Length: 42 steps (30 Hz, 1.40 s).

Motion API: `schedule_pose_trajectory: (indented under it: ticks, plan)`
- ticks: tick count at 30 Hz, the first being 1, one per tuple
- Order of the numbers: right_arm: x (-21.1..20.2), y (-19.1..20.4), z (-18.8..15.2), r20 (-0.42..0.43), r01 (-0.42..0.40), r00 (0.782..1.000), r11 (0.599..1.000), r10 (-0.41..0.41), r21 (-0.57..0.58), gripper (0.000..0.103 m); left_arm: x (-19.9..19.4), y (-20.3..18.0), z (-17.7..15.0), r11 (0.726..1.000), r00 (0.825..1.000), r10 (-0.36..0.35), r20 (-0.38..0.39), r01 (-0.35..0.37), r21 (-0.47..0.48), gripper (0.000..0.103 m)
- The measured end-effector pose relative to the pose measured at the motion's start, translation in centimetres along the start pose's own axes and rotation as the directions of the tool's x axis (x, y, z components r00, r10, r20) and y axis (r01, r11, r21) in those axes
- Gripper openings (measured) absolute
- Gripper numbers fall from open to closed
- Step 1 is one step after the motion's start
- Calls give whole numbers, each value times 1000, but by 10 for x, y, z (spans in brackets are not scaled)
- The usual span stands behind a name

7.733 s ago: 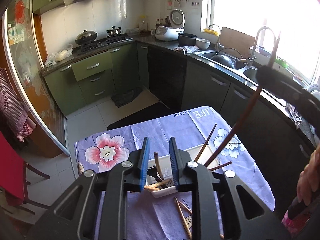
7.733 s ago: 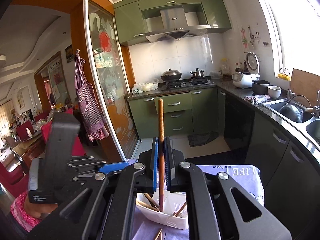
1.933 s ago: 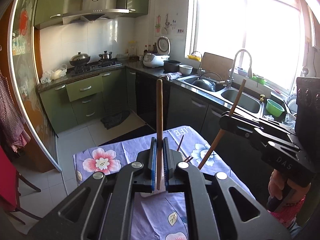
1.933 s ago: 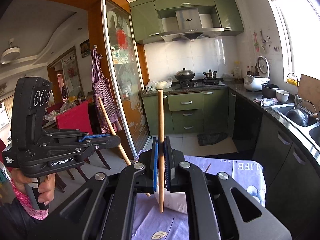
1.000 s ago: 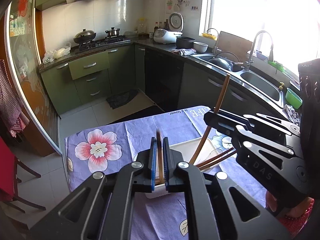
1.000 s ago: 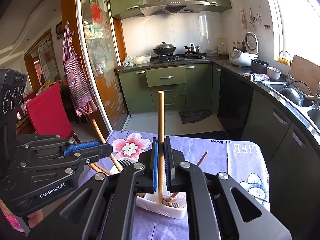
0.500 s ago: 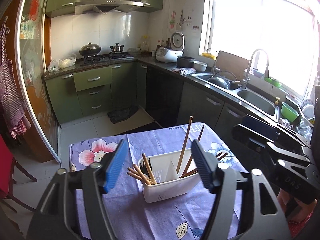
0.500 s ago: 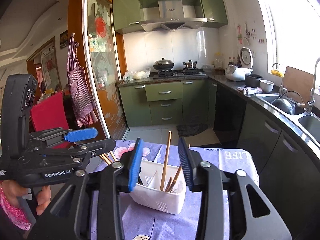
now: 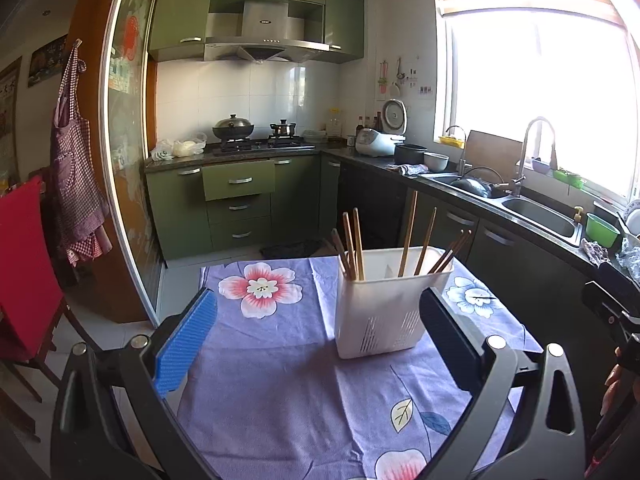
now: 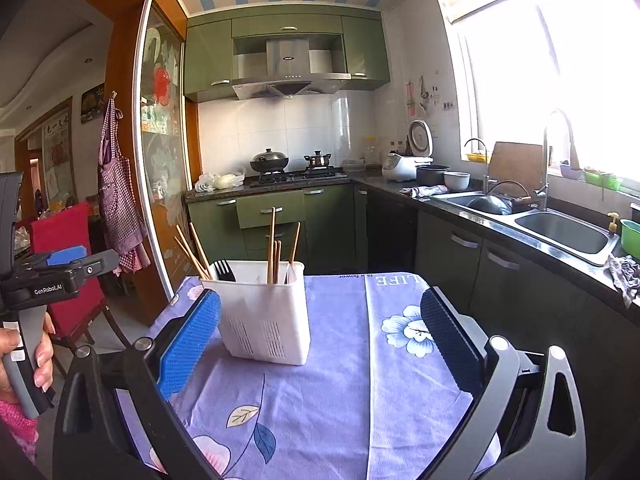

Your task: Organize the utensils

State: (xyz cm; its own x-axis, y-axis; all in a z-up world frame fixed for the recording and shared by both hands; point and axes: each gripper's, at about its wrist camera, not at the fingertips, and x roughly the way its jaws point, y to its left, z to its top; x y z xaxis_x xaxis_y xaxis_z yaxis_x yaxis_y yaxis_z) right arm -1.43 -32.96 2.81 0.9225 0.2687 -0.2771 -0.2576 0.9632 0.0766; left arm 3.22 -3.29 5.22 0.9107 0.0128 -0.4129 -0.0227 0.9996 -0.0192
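Note:
A white slotted utensil holder stands upright on the purple floral tablecloth; it also shows in the right wrist view. Several wooden chopsticks stand in it, with a black fork at its left side. My left gripper is wide open and empty, pulled back from the holder. My right gripper is wide open and empty, with the holder just beyond its left finger. The left gripper's body also shows at the left edge of the right wrist view.
The tablecloth covers a small table. A red chair stands left of it. Green kitchen cabinets, a stove and a sink counter lie beyond and to the right.
Both grippers opened and let their chopsticks go into the holder about half a second ago. Since then both have drawn back and lower, and the holder now looks farther away.

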Motion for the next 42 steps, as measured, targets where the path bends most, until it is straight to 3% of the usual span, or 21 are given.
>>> schedule_pose_trajectory:
  ticks: [11, 42]
  plan:
    - [-18, 32, -29, -31, -29, 999, 999, 27, -44, 98, -20, 17, -51, 999, 998, -2, -67, -1, -46, 96]
    - [2, 26, -28, -86, -20, 996, 1000, 19, -17, 98, -16, 25, -51, 998, 995, 7, -99, -13, -61, 96]
